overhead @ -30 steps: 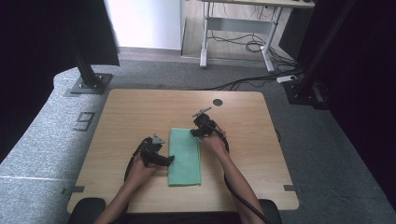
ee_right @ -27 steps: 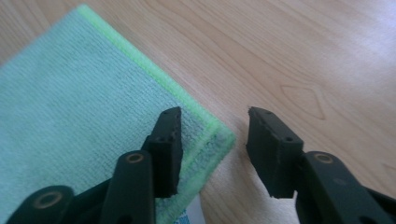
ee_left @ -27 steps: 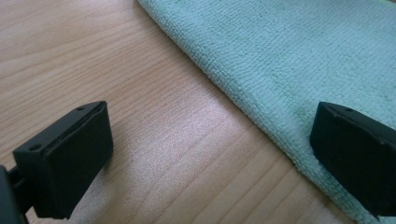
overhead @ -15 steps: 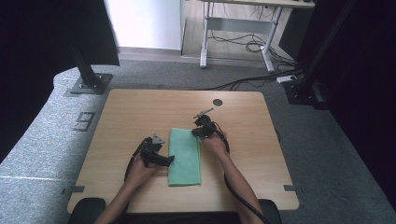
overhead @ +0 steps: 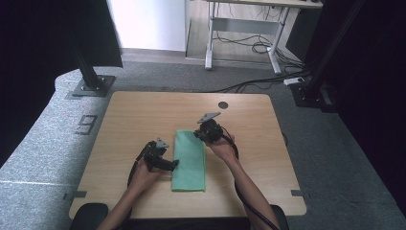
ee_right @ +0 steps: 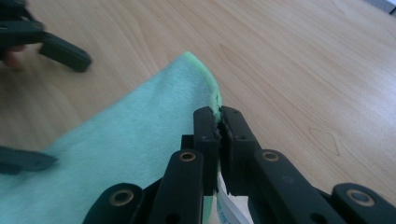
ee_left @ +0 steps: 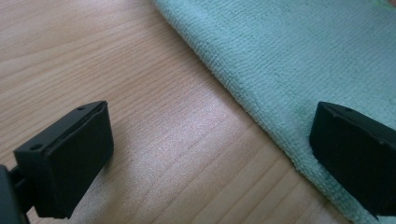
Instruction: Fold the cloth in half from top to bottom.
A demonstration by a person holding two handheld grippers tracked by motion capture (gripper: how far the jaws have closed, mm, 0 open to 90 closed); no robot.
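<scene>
A folded green cloth [overhead: 189,165] lies lengthwise on the wooden table [overhead: 134,115]. My right gripper [overhead: 197,134] is at the cloth's far end. In the right gripper view its jaws [ee_right: 219,114] are shut on the cloth's yellow-green hem [ee_right: 211,91], and that corner is raised off the table. My left gripper [overhead: 172,164] sits low at the cloth's left edge. Its jaws stand wide open in the left gripper view [ee_left: 210,126]. One pad [ee_left: 79,158] is over bare wood and the other pad [ee_left: 355,140] is over the cloth [ee_left: 303,56]. The left gripper also appears in the right gripper view [ee_right: 56,49].
A small dark round hole [overhead: 223,105] marks the table's far side. Bare wood lies to the left and right of the cloth. Grey carpet surrounds the table, with black stand bases [overhead: 91,86] and a desk frame with cables [overhead: 249,43] behind.
My right gripper has shut on the cloth's far corner and risen a little with it. The left gripper has stayed where it was.
</scene>
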